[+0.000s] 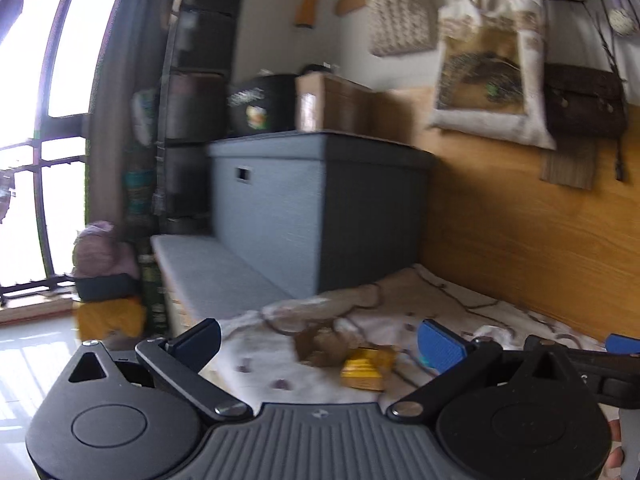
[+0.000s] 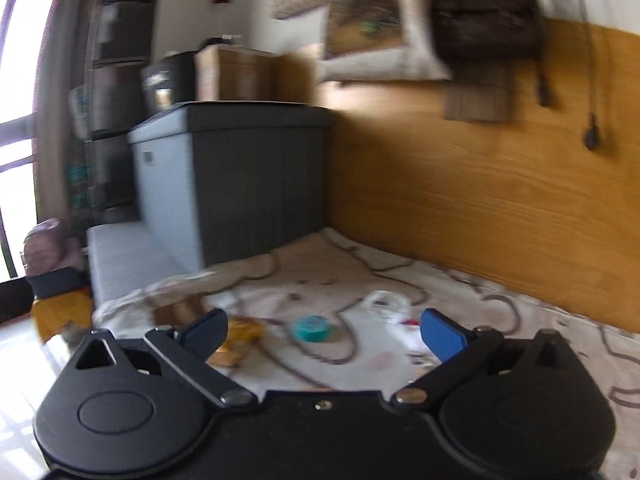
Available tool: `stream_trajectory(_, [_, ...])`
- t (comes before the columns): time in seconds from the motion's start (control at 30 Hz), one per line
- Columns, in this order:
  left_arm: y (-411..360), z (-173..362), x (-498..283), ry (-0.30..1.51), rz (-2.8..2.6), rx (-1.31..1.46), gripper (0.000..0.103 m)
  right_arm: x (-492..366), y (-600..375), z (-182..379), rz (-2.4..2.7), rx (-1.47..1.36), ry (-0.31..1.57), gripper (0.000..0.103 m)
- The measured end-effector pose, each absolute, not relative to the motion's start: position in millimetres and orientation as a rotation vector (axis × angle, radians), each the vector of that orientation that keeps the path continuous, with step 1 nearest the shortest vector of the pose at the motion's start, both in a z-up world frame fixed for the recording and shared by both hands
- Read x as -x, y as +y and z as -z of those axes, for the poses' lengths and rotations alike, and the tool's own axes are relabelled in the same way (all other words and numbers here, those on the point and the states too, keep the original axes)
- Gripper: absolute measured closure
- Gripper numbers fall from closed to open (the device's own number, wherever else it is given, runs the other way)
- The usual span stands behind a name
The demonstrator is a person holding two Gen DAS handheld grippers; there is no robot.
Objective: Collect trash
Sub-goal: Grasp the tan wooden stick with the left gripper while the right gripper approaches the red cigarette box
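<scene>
**Soft bedding may foul the first pick**

The patterned blanket is loose, so closing fingers could pinch cloth along with the trash, and blur makes aiming uncertain. The left gripper is spread wide and empty; the yellow packet and brown crumple lie just ahead between its fingers. The right gripper, also apart, faces the teal lid and white wrapper

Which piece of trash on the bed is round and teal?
The small teal round piece, lying between the yellow wrapper and the white crumpled plastic. The others are irregular, yellow, white or brown; only this one is disc-shaped.
</scene>
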State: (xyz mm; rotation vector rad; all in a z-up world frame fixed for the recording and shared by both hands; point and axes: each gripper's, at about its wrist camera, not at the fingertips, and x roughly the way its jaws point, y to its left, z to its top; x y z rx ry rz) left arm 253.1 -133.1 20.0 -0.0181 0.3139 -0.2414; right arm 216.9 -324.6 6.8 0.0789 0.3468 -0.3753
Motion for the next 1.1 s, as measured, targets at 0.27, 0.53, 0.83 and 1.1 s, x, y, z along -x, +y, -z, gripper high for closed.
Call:
stream_trajectory(0.27, [-189, 21, -290, 0.418, 0.338, 0.010, 0.000, -225, -392, 26, 0.475, -0.178, 0.386, 0.000])
stream_trajectory(0.53, [-237, 70, -320, 0.514, 0.440, -0.095, 0.000, -240, -429, 63, 0.499, -0.265, 0.460, 0.000])
stream_trajectory(0.83, [-271, 117, -348, 0.624, 0.531, -0.143, 0.033, -245, -463, 94, 0.462, -0.475, 0.440, 0.020])
stream_trajectory(1.1, [-285, 139, -364, 0.655, 0.533, -0.195, 0.045, -240, -478, 109, 0.557, -0.539, 0.336, 0.022])
